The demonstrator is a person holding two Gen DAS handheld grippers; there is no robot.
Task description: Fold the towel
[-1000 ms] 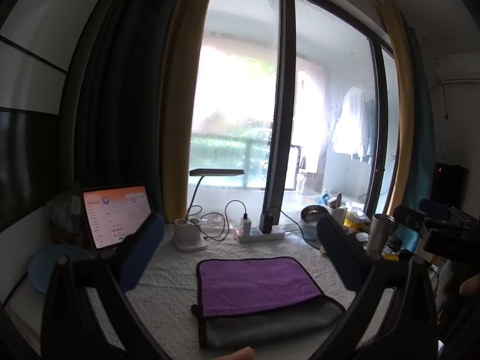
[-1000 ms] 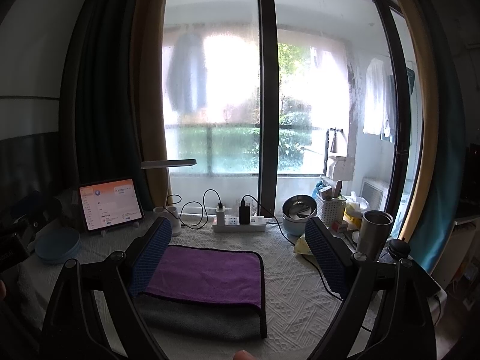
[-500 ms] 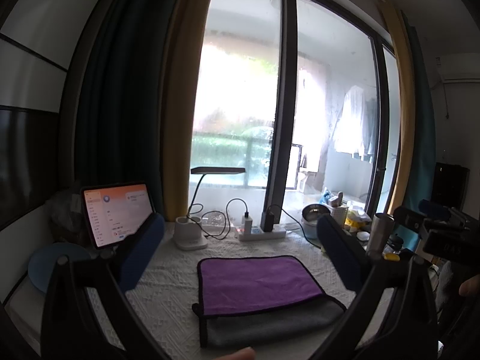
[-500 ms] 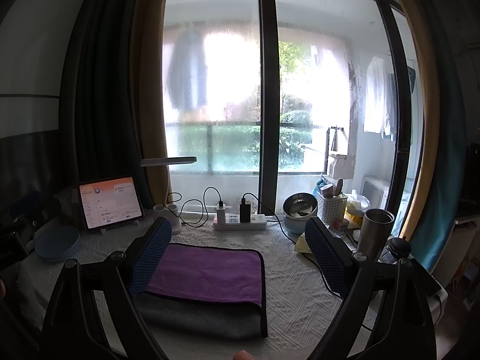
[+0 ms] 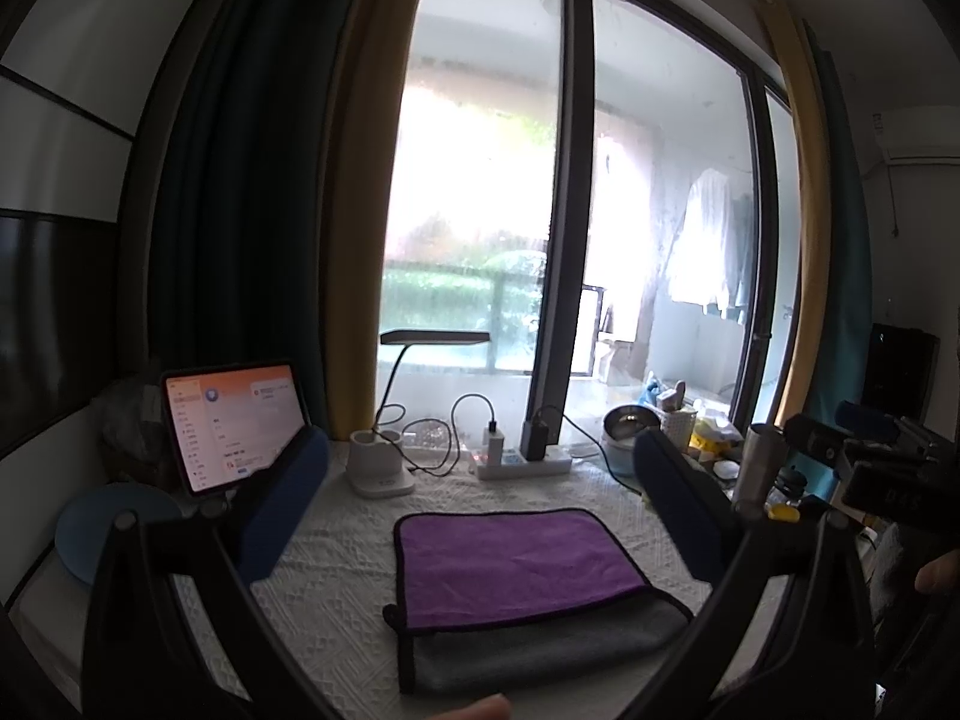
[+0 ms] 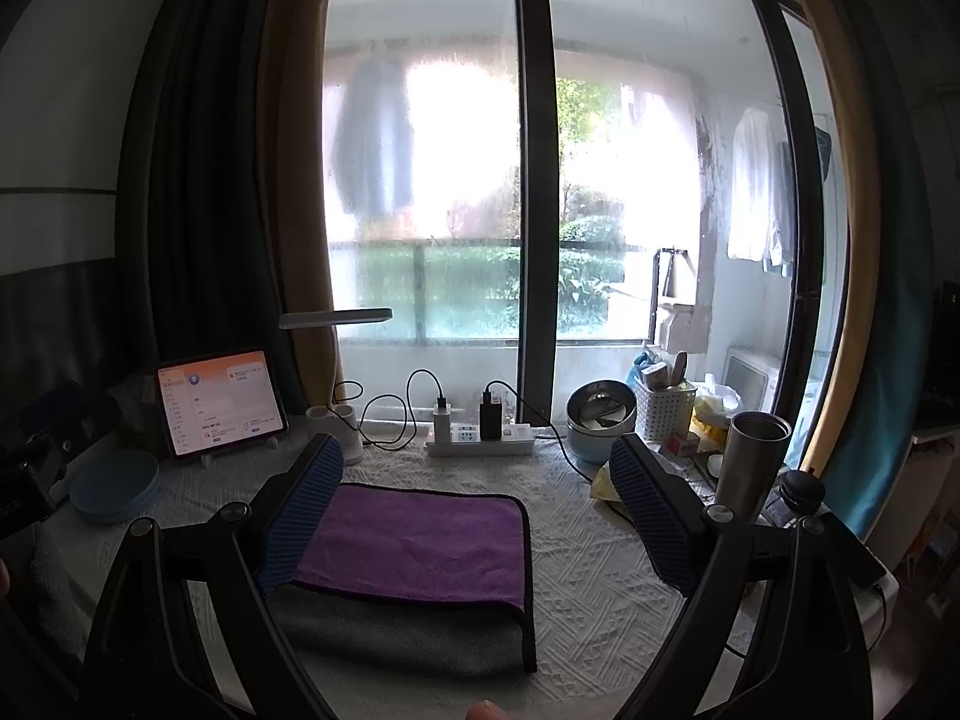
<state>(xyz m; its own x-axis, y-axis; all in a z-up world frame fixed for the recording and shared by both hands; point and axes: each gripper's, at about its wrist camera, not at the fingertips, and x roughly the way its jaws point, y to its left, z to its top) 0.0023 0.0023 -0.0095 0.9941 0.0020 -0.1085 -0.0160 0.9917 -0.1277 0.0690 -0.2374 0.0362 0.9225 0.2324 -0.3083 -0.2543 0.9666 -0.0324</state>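
Note:
A towel (image 5: 516, 564) lies folded on the white patterned tablecloth, purple side on top, with a strip of its grey side showing along the near edge. In the right wrist view the towel (image 6: 420, 546) sits left of centre, partly behind the left finger. My left gripper (image 5: 480, 516) is open and empty, held above the table with the towel between and below its blue-padded fingers. My right gripper (image 6: 477, 504) is open and empty, above the towel's right part. The right gripper's body (image 5: 888, 468) shows at the right edge of the left wrist view.
A lit tablet (image 6: 219, 411), a blue plate (image 6: 114, 486), a desk lamp base (image 5: 381, 471) and a power strip with cables (image 6: 480, 441) line the back. A metal bowl (image 6: 600, 414), white basket (image 6: 663, 411) and steel tumbler (image 6: 750, 465) stand at the right.
Both grippers stay nearly still. The views shift only slightly; the towel has not moved.

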